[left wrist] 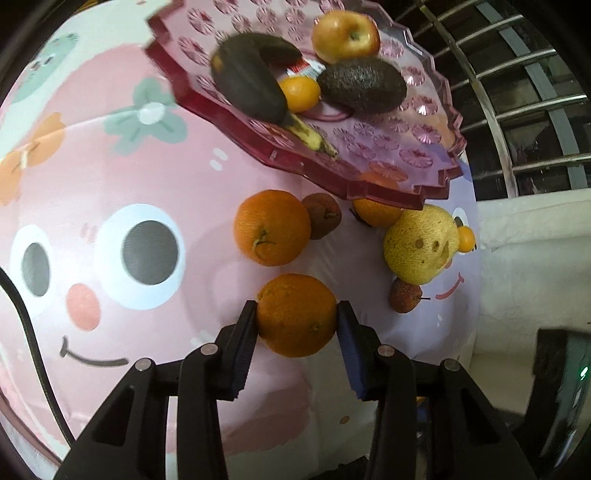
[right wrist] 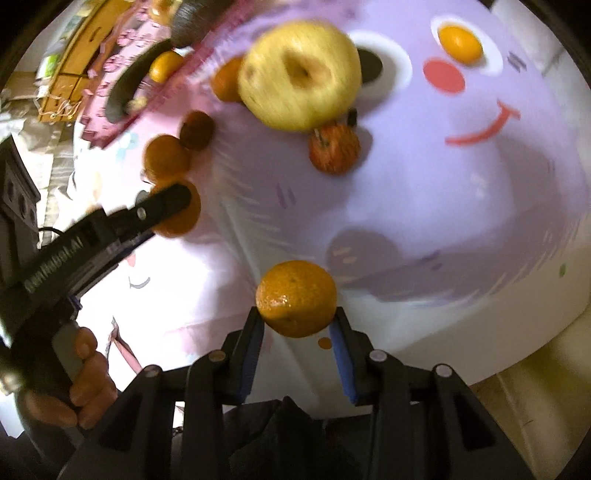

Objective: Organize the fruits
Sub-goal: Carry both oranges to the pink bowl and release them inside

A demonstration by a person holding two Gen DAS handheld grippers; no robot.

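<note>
My left gripper (left wrist: pixel 297 310) is shut on an orange (left wrist: pixel 295 321), held just above the cartoon-face cloth (left wrist: pixel 147 314). My right gripper (right wrist: pixel 297 314) is shut on a smaller mandarin (right wrist: pixel 296 291), also lifted off the cloth. A pink patterned tray (left wrist: pixel 424 155) at the top carries a dark banana (left wrist: pixel 247 88), an apple (left wrist: pixel 345 35), an avocado (left wrist: pixel 362 86) and a small orange (left wrist: pixel 300 94). Loose on the cloth lie an orange (left wrist: pixel 272 227), a brown fruit (left wrist: pixel 322 215), a big yellow fruit (left wrist: pixel 421 243) and a small red fruit (left wrist: pixel 405 295).
A metal rack (left wrist: pixel 517 92) stands behind the tray at the right. Another orange (left wrist: pixel 376 214) sits half under the tray's edge, and a tiny orange (left wrist: pixel 466 239) lies beside the yellow fruit. In the right wrist view a hand (right wrist: pixel 85 384) holds the left gripper's handle, and cardboard boxes (right wrist: pixel 74 62) stand at the upper left.
</note>
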